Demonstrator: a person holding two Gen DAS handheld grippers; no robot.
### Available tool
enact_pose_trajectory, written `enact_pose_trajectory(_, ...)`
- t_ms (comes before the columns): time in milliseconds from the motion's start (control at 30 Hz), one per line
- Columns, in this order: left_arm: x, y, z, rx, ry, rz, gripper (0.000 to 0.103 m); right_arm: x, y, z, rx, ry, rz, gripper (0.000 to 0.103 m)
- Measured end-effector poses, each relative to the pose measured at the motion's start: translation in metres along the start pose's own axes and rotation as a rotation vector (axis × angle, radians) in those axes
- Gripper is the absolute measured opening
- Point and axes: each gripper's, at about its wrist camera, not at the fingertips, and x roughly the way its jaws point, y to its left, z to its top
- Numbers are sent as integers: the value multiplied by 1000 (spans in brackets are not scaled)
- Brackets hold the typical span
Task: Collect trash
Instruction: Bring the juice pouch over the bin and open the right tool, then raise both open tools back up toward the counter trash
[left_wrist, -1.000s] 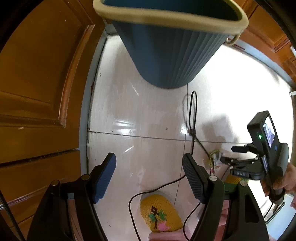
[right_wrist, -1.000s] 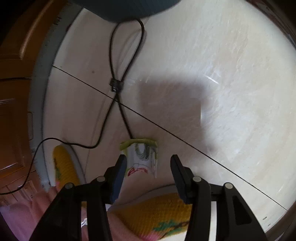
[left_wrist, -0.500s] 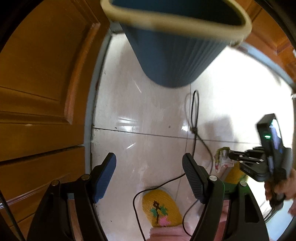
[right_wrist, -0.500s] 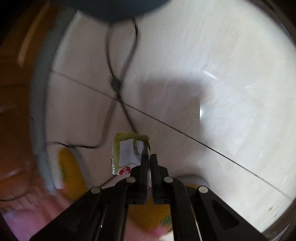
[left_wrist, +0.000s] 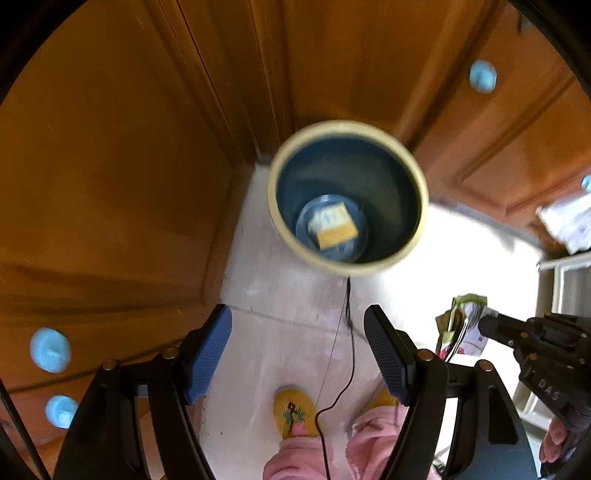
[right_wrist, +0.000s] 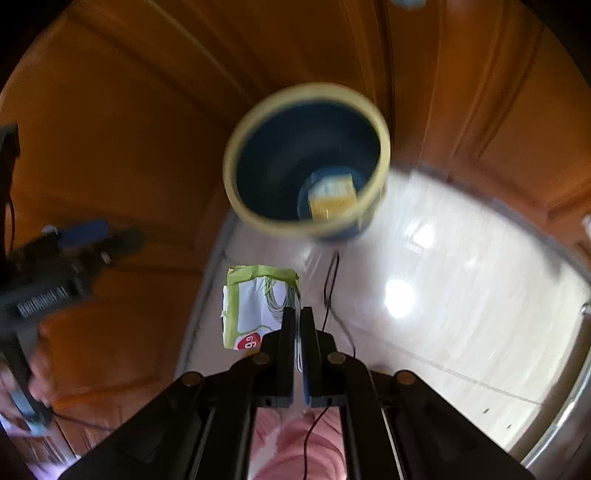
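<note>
- The wooden door panels (left_wrist: 110, 184) fill the back and the left side of both views, and pale blue knobs (left_wrist: 50, 350) sit on the wood at the lower left.
- The white tiled floor (right_wrist: 461, 295) is shiny, with a bright reflection of light on it.
- The blue trash bin (left_wrist: 391, 192) with a cream rim stands on the floor in the corner of the wood panels, and it is seen from above, a little blurred.
- A white and yellow packet (left_wrist: 334, 224) lies on the bottom inside the bin.
- The left hand-held gripper (left_wrist: 297, 354) has its blue pads spread wide apart and holds nothing.
- The right hand-held gripper (right_wrist: 297, 321) has its fingers pressed together on one edge of the wrapper.
- The green and white wrapper (right_wrist: 255, 306) with a red label hangs in the air above the floor, on the near side of the bin and outside it.
- A thin black cable (left_wrist: 345, 369) runs over the floor from the bin toward the person.
- A yellow knitted slipper (left_wrist: 293, 411) is on the floor at the bottom of the left view, next to the pink trousers (left_wrist: 306, 459).
</note>
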Motion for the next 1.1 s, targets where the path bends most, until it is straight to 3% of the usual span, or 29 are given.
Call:
enact_pose_trajectory(167,-43,5,35,-21,-61,-2,73,-59,22,57,10,-95,-40,4)
enact_pose_trajectory(300,-72,4,63,-37,-104,1,73,-81,39,102,-1,-130,-99,7)
enact_pose_trajectory(367,-80,6,73,-46,-111,-4,73,-85,43,109,-7,-131,-131,8)
enact_pose_trajectory(500,-94,8,87,-63,-122,-8,75,-90,52,134,-15,-110,-141,30)
enact_pose_trajectory(600,-106,10,90,-71,-124,-9,75,-102,60,138,-27,-119,-147,35)
enact_pose_trajectory(867,-142,11,99,-96,-103,1,75,-141,73,139,-1,-86,-111,35)
enact_pose_trajectory(1100,-207,2,102,-95,-124,-11,75,-200,85,121,-9,-88,-66,35)
